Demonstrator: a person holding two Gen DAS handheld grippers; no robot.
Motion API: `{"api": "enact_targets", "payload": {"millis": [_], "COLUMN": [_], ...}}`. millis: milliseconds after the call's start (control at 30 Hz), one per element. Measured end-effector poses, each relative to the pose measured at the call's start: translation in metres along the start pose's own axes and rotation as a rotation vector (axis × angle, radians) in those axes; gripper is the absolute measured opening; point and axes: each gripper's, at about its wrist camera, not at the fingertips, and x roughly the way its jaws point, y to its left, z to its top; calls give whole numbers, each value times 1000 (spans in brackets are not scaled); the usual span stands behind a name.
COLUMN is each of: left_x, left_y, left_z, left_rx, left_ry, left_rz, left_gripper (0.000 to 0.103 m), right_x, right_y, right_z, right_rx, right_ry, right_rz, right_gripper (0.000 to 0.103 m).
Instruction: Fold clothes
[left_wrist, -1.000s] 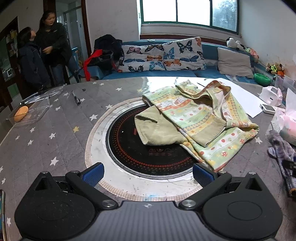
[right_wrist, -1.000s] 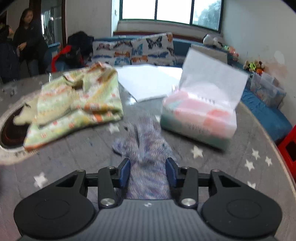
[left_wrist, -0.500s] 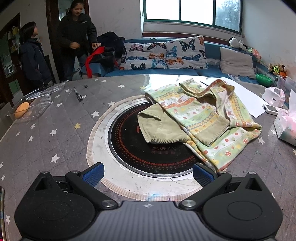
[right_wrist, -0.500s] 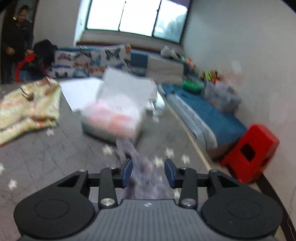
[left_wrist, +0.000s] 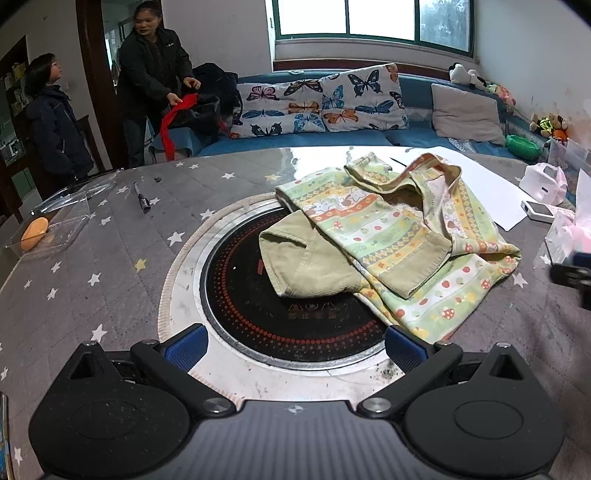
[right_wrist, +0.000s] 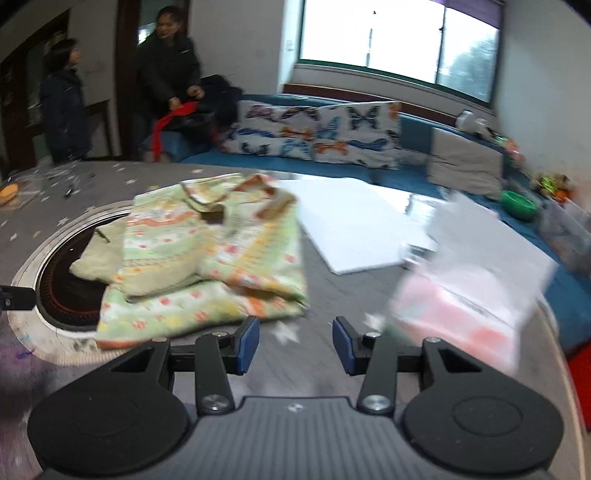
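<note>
A green patterned child's garment lies crumpled on the grey star-print table cover. Its olive-lined part spreads over the round black hob. My left gripper hovers at the hob's near rim, open wide with nothing between its fingers. In the right wrist view the garment lies just ahead and to the left of my right gripper. That gripper's jaws are opening over bare table cover with nothing between them. It also shows as a dark blur at the right edge of the left wrist view.
A pink tissue pack and a white sheet lie right of the garment. At far left are a clear tray holding an orange object and a pen. Two people stand behind, by a blue sofa.
The purple knit piece that was between my right gripper's fingers is gone from them and the jaws are wider. The right view swung right, then back left to the garment. The left gripper barely moved.
</note>
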Motion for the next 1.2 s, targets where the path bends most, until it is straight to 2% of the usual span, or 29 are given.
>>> {"api": "enact_targets", "payload": {"millis": [133,233,433,533,567,600,667,733,833,867,900,1033,1133,1200], "left_x": [5,9,13,17,18,19,20,22,24,24,24,22,21,20], "left_y": [1,5,18,24,26,28,32,36,41,43,46,59,69,75], "left_z": [3,5,6,7,7,6,4,4,4,4,4,3,1,-1], "left_rx": [-4,-13,-27,-46,-51,-55,-57,-61,-74,-79,-82,-106,-121,-130], "left_ry": [4,11,10,22,25,28,31,32,33,33,32,31,34,35], "left_rz": [2,11,32,44,46,49,54,59,67,69,72,92,108,118], "left_gripper": [103,103,103,103,103,103,103,103,103,103,103,103,103,103], "right_x": [30,54,84,91,93,95,95,91,82,80,79,77,79,80], "right_y": [21,32,44,51,51,50,50,54,63,69,76,111,141,158], "right_z": [17,27,31,30,30,31,34,37,42,43,43,41,41,39], "right_rx": [-55,-82,-93,-123,-114,-95,-78,-76,-69,-84,-105,-191,-236,-287], "right_ry": [14,25,66,71,71,69,55,27,15,24,31,43,48,49], "right_rz": [32,24,46,19,13,14,-28,-38,68,123,157,265,344,353], "right_gripper": [47,47,47,37,29,16,12,12,18,28,33,33,40,43]}}
